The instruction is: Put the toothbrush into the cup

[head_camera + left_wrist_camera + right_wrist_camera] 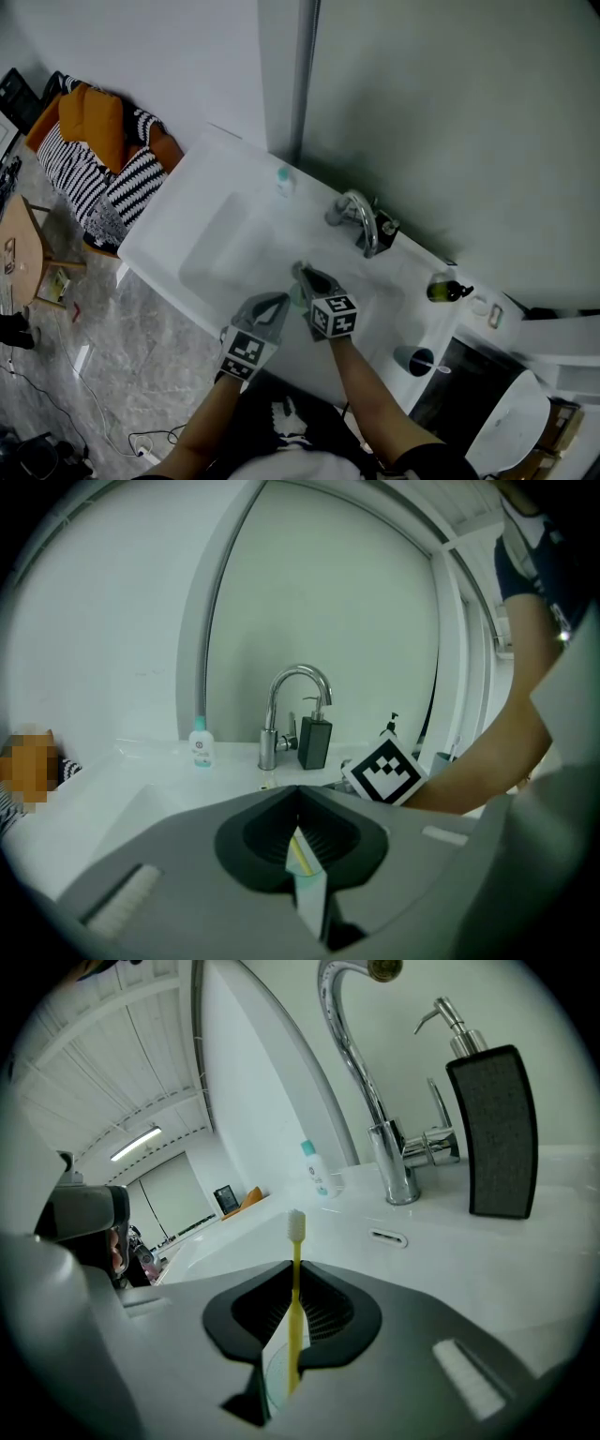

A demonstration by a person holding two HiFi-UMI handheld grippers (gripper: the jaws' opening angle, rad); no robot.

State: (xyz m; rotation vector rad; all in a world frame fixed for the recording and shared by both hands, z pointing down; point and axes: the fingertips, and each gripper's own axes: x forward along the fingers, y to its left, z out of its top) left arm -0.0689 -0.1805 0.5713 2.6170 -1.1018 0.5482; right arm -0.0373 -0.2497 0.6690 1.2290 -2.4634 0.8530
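Observation:
A yellow toothbrush (296, 1269) with white bristles stands upright between the jaws of my right gripper (295, 1265), which is shut on its handle. A thin clear wrapper (274, 1372) hangs beside the handle low in the jaws. My left gripper (300, 789) is shut on a flat white-and-teal wrapper (309, 888) with a yellow strip showing in it. In the head view both grippers hover over the front of the sink, left gripper (281, 302) and right gripper (302, 274) tip to tip. The dark cup (413, 360) stands on the counter to the right, apart from both.
The white sink basin (220, 248) lies under the grippers. Behind it are a chrome faucet (361, 223), a black soap dispenser (492, 1133) and a small teal-capped bottle (285, 181). A dark pump bottle (446, 291) stands at the counter's right.

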